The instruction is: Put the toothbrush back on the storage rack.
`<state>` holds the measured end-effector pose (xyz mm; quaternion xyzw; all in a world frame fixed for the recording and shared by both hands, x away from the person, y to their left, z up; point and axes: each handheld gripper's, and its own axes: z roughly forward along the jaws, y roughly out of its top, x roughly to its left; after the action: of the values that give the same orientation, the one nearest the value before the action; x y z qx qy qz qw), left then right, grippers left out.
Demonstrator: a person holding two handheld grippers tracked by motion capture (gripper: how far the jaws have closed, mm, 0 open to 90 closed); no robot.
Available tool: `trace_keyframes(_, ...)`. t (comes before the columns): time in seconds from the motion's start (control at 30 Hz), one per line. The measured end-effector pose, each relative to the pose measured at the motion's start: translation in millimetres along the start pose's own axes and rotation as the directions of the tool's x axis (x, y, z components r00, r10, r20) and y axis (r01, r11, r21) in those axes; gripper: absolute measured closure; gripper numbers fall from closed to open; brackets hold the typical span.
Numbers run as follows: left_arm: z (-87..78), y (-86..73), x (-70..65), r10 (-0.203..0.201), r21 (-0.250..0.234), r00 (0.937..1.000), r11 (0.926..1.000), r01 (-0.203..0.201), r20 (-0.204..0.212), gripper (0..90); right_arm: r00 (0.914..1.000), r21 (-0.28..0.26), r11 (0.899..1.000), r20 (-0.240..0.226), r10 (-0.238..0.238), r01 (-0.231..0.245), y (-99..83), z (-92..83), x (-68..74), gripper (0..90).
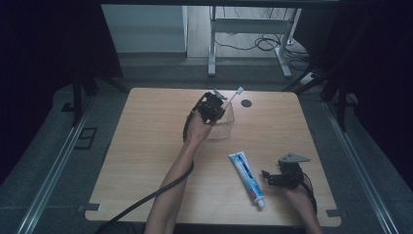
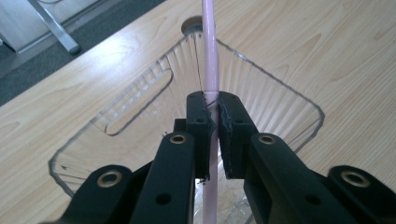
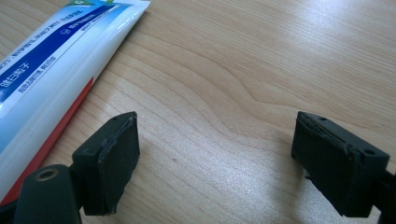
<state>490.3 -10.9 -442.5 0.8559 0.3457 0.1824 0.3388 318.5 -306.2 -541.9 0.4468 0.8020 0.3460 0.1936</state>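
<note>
My left gripper (image 1: 214, 108) hovers over a clear ribbed plastic holder (image 1: 221, 126) near the table's far middle, shut on a pink toothbrush (image 1: 233, 97) whose white head points up and right. In the left gripper view the pink toothbrush handle (image 2: 210, 56) runs between the pads of the left gripper (image 2: 212, 123), above the holder (image 2: 140, 100). A white and blue toothpaste tube (image 1: 247, 176) lies on the table at the front right. Just right of it my right gripper (image 1: 269, 177) rests open. The right gripper view shows the right gripper (image 3: 215, 158) with bare wood between its pads and the tube (image 3: 51, 60) at the left.
The wooden table (image 1: 146, 161) has a round dark grommet hole (image 1: 246, 103) near its far edge, right of the holder. The left gripper's cable (image 1: 160, 190) trails off the front edge. A desk frame (image 1: 248, 44) stands on the floor beyond.
</note>
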Motion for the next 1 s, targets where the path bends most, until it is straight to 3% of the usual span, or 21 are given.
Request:
trace_keyframes(0.23,8.2,-4.3,-3.2,0.016,0.061,0.9997,0.9980,-0.015,-0.017,83.4,1.0000,0.001,1.000,-0.001,0.001,-0.001,0.0,-0.1,0.0,14.9)
trace_keyframes(0.63,10.1,-4.2,-9.9,0.058,0.105,0.9968,0.9932,-0.052,-0.055,83.0,1.0000,0.002,1.000,-0.003,0.002,-0.002,0.2,0.1,0.2,14.9)
trace_keyframes(0.77,11.9,-4.3,-12.8,0.084,0.141,0.9932,0.9874,-0.072,-0.080,83.0,1.0000,0.001,1.000,-0.002,0.000,0.000,0.2,0.1,0.0,14.9)
trace_keyframes(0.9,12.1,-3.9,-13.6,0.076,0.155,0.9941,0.9859,-0.063,-0.078,82.6,1.0000,0.001,1.000,-0.002,0.000,0.000,0.2,0.1,0.0,14.9)
trace_keyframes(0.97,15.0,-4.7,-15.8,0.099,0.203,0.9909,0.9759,-0.079,-0.091,80.9,1.0000,0.001,1.000,-0.002,-0.001,0.001,0.2,0.2,0.0,14.9)
trace_keyframes(1.0,16.2,-6.0,-16.3,0.102,0.207,0.9901,0.9750,-0.080,-0.097,80.8,1.0000,0.001,1.000,-0.002,0.000,0.000,0.2,0.2,0.0,14.9)
